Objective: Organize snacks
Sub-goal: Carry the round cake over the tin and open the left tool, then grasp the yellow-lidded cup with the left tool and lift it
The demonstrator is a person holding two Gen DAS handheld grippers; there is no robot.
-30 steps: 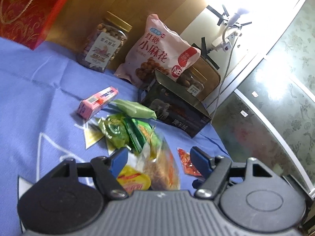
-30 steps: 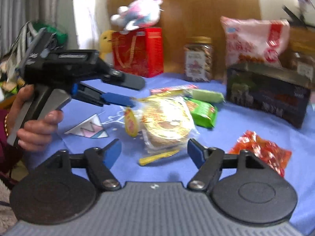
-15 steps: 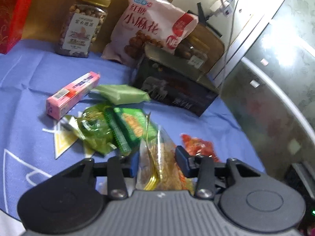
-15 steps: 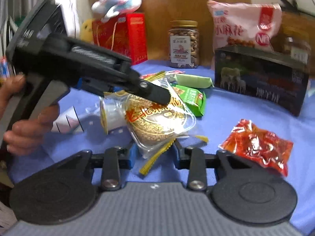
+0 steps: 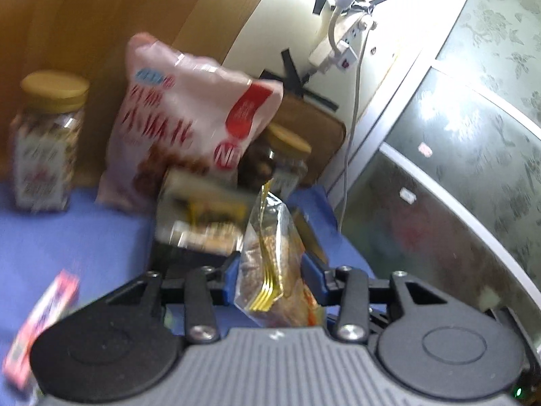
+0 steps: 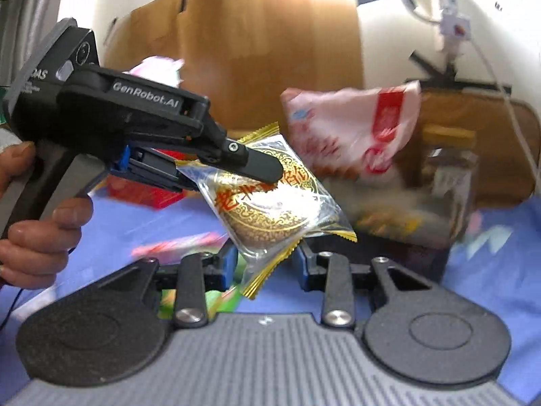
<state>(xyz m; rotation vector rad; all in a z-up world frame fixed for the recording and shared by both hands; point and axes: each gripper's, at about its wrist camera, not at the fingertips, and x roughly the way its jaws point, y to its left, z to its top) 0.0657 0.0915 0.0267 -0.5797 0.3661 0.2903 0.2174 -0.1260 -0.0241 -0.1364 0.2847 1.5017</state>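
Aloft, both grippers clamp the cake packet [image 6: 270, 203].

Taking the snack bag [image 5: 189, 128] as landmark: propped upright at the back of the desk [image 5: 84, 237] against the wooden panel [image 5: 101, 17]. Left of it, a lidded jar [image 5: 47, 142], standing apart. Behind its right edge, a second jar [image 5: 284, 159]. Just in front, an open box [image 5: 199, 216]. Nearer still, raised off the desk, a wrapped pastry [image 6: 270, 199], pinched by both tongs. Far front-left, a slim carton [image 5: 40, 324], lying flat.
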